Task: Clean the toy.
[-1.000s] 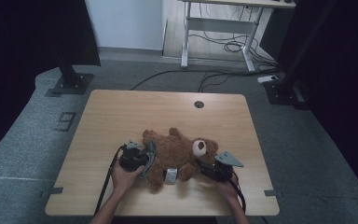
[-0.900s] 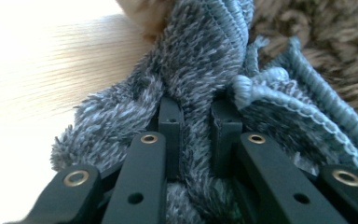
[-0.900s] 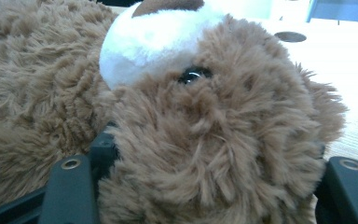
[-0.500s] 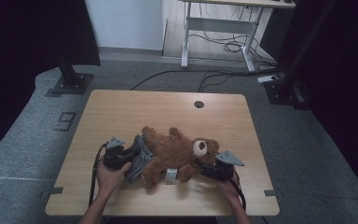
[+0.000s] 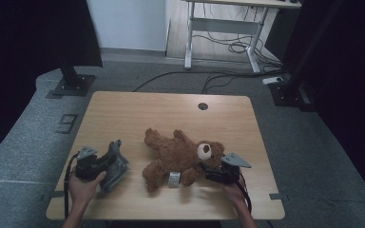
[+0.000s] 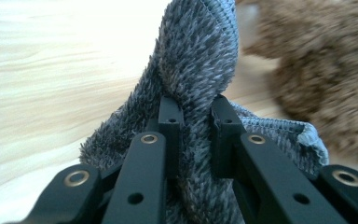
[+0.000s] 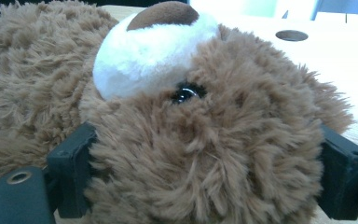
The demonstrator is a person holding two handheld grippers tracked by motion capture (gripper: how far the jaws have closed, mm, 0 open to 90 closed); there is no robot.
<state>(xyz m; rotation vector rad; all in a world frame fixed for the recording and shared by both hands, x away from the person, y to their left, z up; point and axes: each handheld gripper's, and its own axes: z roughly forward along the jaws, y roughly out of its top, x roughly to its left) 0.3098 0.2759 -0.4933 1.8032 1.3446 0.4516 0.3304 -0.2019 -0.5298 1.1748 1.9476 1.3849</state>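
Brown teddy bear (image 5: 180,159) lying on its back on the wooden table (image 5: 171,114), head toward the person's right, legs stretched left, a white label at its lower body. Used here as the landmark for everything else.

Left of the bear, well apart from its legs: left claw (image 5: 116,159) clenched on a grey fuzzy cloth (image 5: 115,161), held by the person's left hand (image 5: 86,183). In the left gripper view, pads pinching a raised fold of the grey fuzzy cloth (image 6: 200,70), the rest bunched below the jaws, blurred brown fur of the bear (image 6: 321,79) off to the far right.

At the bear's head: right claw (image 5: 209,171), jaws just been opening, standing wide with the head between them. In the right gripper view, the bear's head (image 7: 205,140) bulging between the two black pads at either edge, white muzzle and dark nose above, one black eye in the middle; fur brushing both pads, with no real squeeze visible. Released, then, though still around the head.

Beyond the bear, toward the far edge: a round cable hole (image 5: 203,106) in the table.
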